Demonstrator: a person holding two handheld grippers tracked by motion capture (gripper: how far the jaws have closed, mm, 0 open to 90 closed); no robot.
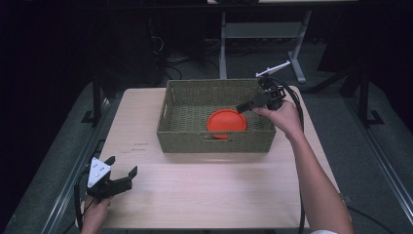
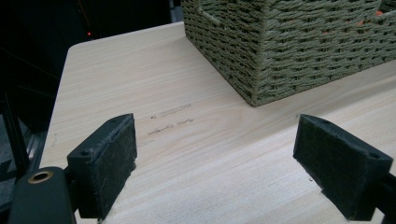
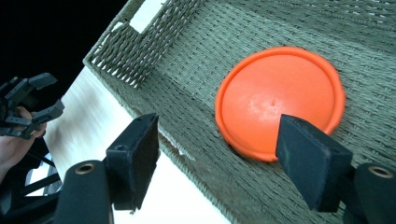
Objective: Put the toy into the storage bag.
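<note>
- Orange disc [image 1: 226,122]: round, shallow, with a raised rim; lies flat on the floor of the basket, near side, right of centre, close against the near wall. In the right gripper view [image 3: 280,100] its face reads smooth and slightly matt.
- Handling, judged: likely light, stiff moulded plastic; not fragile. The smooth face may slip, so the rim is the place to pinch, best at the far or right edge, where the near wall does not crowd the fingers.
- Woven basket [image 1: 170,114]: olive-green, rectangular, open-topped, with handle slots; stands at the far middle of the worktop [image 1: 204,190].
- Right gripper [image 1: 243,107]: over the right end of the basket, pointed in toward the disc. Fingers [image 3: 135,158] apart, nothing between them; one pad hangs over the disc's edge without pressing on it.
- Left gripper [image 1: 124,176]: at the near left corner of the worktop, well apart from the basket. Fingers [image 2: 107,161] wide apart, bare wood between them.
</note>
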